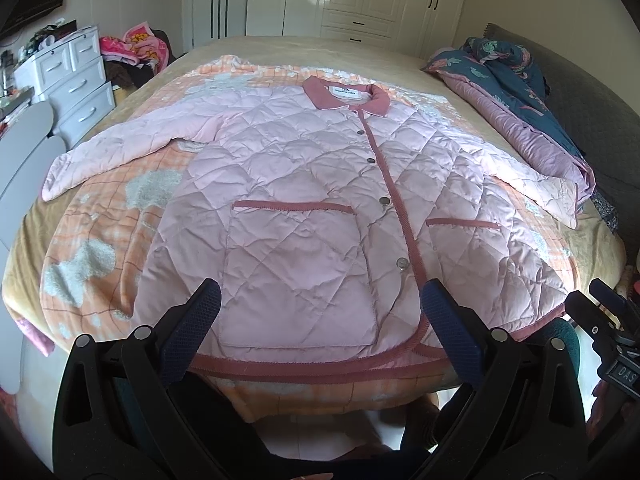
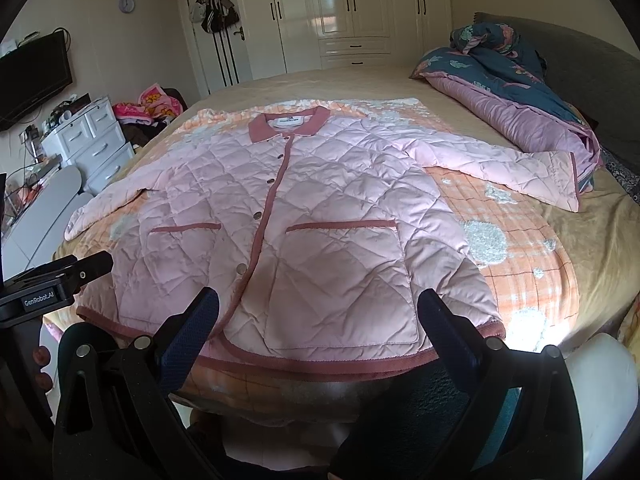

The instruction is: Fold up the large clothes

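Bed point(image 1: 520, 92) bears flat jacket point(image 1: 304, 184); both tongs point(image 1: 320, 320) point(image 2: 318, 320) gape wide, empty.

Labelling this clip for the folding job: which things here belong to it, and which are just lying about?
Part of the job:
- pink quilted jacket, spread flat, buttoned
- left tongs, open
- right tongs, open
- orange checked blanket under the jacket

Lying about:
- blue floral quilt
- white drawers
- wardrobe

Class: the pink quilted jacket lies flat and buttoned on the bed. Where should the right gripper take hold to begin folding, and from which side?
Probably the cuff of the right-hand sleeve, approached from the jacket's outer right side. That sleeve lies spread away from the pink quilted jacket, its edge free on the blanket, so one finger can slide under. The right gripper is open, holding nothing.
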A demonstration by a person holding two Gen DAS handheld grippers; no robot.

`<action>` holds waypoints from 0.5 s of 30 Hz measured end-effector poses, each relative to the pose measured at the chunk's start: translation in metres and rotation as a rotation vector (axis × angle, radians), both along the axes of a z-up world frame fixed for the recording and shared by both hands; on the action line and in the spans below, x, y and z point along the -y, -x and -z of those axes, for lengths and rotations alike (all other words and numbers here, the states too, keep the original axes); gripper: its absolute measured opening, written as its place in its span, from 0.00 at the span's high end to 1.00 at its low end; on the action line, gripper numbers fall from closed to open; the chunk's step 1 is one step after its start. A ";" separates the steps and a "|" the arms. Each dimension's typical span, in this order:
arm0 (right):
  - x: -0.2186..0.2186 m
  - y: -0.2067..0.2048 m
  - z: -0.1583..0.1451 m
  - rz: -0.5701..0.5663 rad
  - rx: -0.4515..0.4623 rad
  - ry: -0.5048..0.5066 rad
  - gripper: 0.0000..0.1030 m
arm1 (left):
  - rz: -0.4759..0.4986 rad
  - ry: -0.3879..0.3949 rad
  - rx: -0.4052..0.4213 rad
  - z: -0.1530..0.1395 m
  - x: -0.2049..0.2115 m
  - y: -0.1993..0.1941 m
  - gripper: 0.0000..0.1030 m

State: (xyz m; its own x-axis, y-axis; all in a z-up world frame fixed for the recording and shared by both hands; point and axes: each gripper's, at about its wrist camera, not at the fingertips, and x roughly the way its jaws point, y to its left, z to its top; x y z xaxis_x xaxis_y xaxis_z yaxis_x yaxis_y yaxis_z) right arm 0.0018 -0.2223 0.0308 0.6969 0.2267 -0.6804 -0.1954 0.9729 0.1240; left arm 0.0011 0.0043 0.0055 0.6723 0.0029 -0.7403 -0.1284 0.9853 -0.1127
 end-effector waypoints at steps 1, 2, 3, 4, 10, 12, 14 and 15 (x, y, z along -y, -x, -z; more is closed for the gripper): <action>0.000 0.000 0.000 0.000 0.001 -0.001 0.04 | 0.000 0.001 -0.001 0.000 0.000 0.000 0.08; 0.000 0.000 0.000 -0.001 0.000 -0.002 0.04 | 0.001 0.001 0.000 0.000 0.000 0.000 0.08; 0.000 0.000 0.000 -0.001 0.000 0.000 0.04 | 0.000 0.001 0.000 0.000 0.000 0.000 0.08; 0.000 0.000 0.001 -0.001 0.000 0.000 0.04 | 0.000 0.001 -0.001 0.000 0.000 0.000 0.08; 0.000 0.000 0.001 0.000 -0.002 0.000 0.04 | 0.002 0.002 0.000 0.000 0.000 0.000 0.08; 0.000 0.000 0.001 0.002 -0.001 0.001 0.04 | 0.000 -0.002 0.001 0.000 0.000 0.000 0.08; 0.000 0.000 0.001 0.003 -0.001 0.000 0.04 | 0.000 -0.002 -0.001 0.000 0.000 0.000 0.08; 0.000 0.001 0.001 0.003 0.000 0.002 0.04 | 0.000 -0.002 -0.001 0.000 0.000 0.000 0.08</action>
State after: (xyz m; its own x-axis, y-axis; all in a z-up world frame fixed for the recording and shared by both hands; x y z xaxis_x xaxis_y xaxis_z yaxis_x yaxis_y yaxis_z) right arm 0.0011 -0.2223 0.0296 0.6975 0.2234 -0.6808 -0.1928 0.9736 0.1220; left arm 0.0014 0.0040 0.0053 0.6718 0.0044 -0.7407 -0.1286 0.9855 -0.1107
